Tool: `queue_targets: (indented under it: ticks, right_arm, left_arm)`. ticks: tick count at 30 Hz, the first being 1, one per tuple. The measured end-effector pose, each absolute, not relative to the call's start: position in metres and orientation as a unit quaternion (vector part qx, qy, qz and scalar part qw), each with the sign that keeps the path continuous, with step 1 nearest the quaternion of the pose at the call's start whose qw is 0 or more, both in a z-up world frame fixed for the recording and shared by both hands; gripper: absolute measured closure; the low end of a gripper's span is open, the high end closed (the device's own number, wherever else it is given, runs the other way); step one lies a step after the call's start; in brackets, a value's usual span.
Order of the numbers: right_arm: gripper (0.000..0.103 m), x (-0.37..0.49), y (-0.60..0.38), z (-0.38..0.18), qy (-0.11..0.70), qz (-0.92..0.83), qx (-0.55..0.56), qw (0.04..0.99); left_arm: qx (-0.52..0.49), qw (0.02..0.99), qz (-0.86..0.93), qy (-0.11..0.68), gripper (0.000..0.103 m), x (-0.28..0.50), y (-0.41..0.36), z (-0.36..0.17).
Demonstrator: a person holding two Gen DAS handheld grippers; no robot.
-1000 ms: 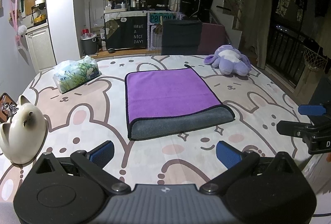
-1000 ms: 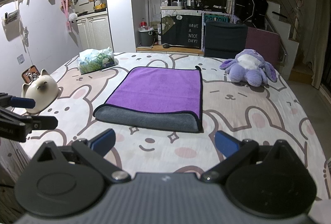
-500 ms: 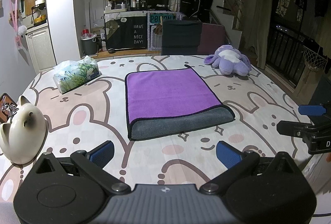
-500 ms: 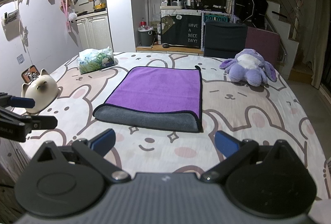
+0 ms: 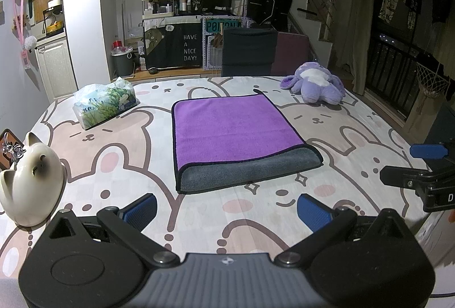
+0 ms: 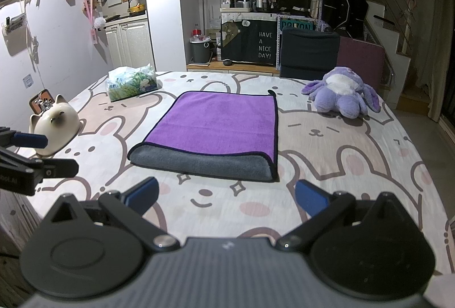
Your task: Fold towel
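Note:
A towel (image 5: 233,129), purple on top with a grey layer showing along its near edge, lies folded flat in the middle of the table; it also shows in the right wrist view (image 6: 216,126). My left gripper (image 5: 226,211) is open and empty, held back near the table's front edge, short of the towel. My right gripper (image 6: 226,198) is open and empty too, likewise short of the towel's near edge. Each gripper shows side-on in the other's view, the right one (image 5: 412,163) and the left one (image 6: 48,153), both apart from the towel.
A bunny-print cloth (image 5: 119,166) covers the table. A tissue pack (image 5: 103,104) sits at the far left, a white cat figurine (image 5: 31,183) at the near left, a purple plush toy (image 5: 314,83) at the far right. A dark chair (image 5: 248,51) stands behind the table.

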State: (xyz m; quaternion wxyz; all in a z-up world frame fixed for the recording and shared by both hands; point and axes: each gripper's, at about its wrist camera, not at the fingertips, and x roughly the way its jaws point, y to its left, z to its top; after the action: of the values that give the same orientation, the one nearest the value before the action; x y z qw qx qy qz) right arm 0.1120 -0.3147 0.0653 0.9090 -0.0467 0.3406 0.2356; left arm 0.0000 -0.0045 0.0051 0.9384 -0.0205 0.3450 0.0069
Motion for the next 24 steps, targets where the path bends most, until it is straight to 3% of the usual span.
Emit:
queue_targets:
  ticks: [24]
  right_arm:
    - [0.0,0.1114,-0.3139,0.0652,0.341,0.235,-0.047,0.909]
  left_arm:
    - [-0.022,0.939,0.01,0.343,0.0,-0.0002,-0.004,0.0071]
